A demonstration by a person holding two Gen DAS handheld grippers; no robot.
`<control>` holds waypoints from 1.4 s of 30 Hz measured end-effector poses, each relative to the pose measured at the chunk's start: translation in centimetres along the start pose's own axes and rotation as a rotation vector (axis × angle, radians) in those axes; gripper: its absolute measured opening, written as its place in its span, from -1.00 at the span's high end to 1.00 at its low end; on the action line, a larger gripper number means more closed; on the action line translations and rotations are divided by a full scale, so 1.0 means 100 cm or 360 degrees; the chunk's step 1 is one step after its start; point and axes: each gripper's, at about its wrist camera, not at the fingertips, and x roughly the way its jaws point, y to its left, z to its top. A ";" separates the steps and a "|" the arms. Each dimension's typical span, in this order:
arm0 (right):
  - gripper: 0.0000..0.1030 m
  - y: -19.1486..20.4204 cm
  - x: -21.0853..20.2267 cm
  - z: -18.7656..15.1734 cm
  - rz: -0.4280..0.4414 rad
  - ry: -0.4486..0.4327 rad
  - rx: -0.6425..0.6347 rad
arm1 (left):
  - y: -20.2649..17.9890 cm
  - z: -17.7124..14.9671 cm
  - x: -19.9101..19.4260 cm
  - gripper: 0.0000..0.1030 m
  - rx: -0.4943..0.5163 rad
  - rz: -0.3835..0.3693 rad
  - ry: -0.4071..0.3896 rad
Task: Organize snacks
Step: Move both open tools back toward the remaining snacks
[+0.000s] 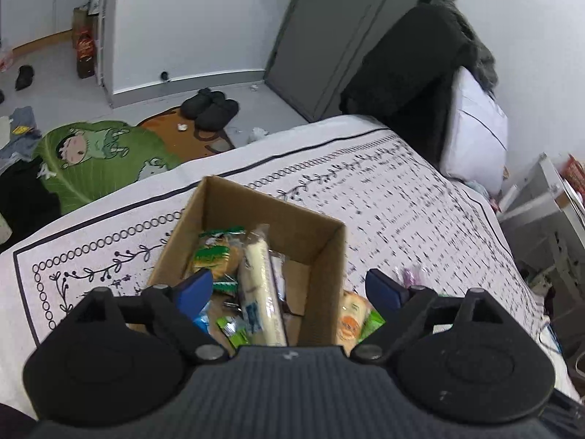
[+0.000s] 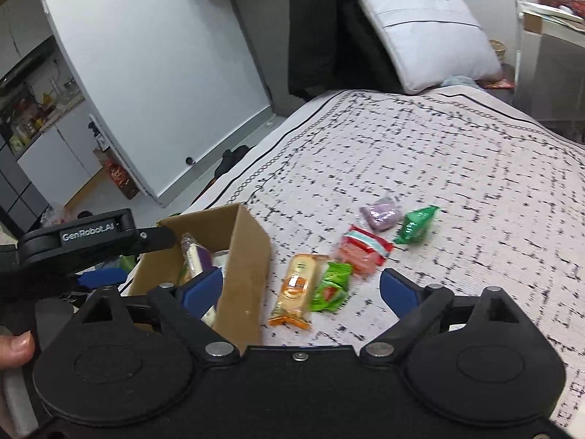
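- Left hand-held gripper (image 1: 289, 287): fingers spread wide, nothing between them; it hangs above the open cardboard box (image 1: 325, 252). In the right wrist view its black body (image 2: 78, 241) shows at the far left, over the box's left side.
- Cardboard box (image 2: 245, 256): stands on the bed (image 2: 457, 168), near the edge of the patterned white cover, top open. Inside lie a green-and-yellow packet (image 1: 214, 254), a long pale wrapped bar (image 1: 257, 281) leaning along the box's length, and small blue and green wrappers near the bottom; further contents are hidden by the gripper.
- Orange packet (image 2: 296, 289): lies flat on the cover just beside the box's right wall, outside it.
- Bright green packet (image 2: 331, 285): touching the orange packet's right side.
- Pink-and-red packet (image 2: 362, 252): just beyond the green one, farther from the camera.
- Purple packet (image 2: 380, 214) and dark green packet (image 2: 416, 223): side by side, farthest along the row, near each other but apart.
- Right hand-held gripper (image 2: 301, 289): released, fingers wide apart and holding nothing, poised over the orange and bright green packets.
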 end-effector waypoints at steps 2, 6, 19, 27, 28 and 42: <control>-0.85 -0.007 -0.006 -0.002 -0.0009 -0.0014 0.0011 | -0.006 -0.002 -0.005 -0.74 0.0029 -0.0003 -0.0019; -0.85 -0.023 -0.014 -0.007 -0.0025 -0.0025 0.0025 | -0.018 -0.013 -0.016 -0.76 0.0088 -0.0023 -0.0047; -0.86 -0.074 -0.029 -0.022 -0.0006 0.0023 0.0055 | -0.056 -0.059 -0.019 -0.76 0.0269 -0.0031 0.0028; -0.86 -0.098 -0.025 -0.032 -0.0006 0.0057 0.0148 | -0.080 -0.083 -0.015 -0.76 0.0377 -0.0026 0.0044; -0.86 -0.099 -0.024 -0.033 -0.0001 0.0061 0.0158 | -0.082 -0.088 -0.014 -0.76 0.0392 -0.0020 0.0045; -0.86 -0.122 0.006 -0.040 0.0069 0.0159 0.0368 | -0.098 -0.131 0.011 -0.76 0.0458 0.0108 0.0101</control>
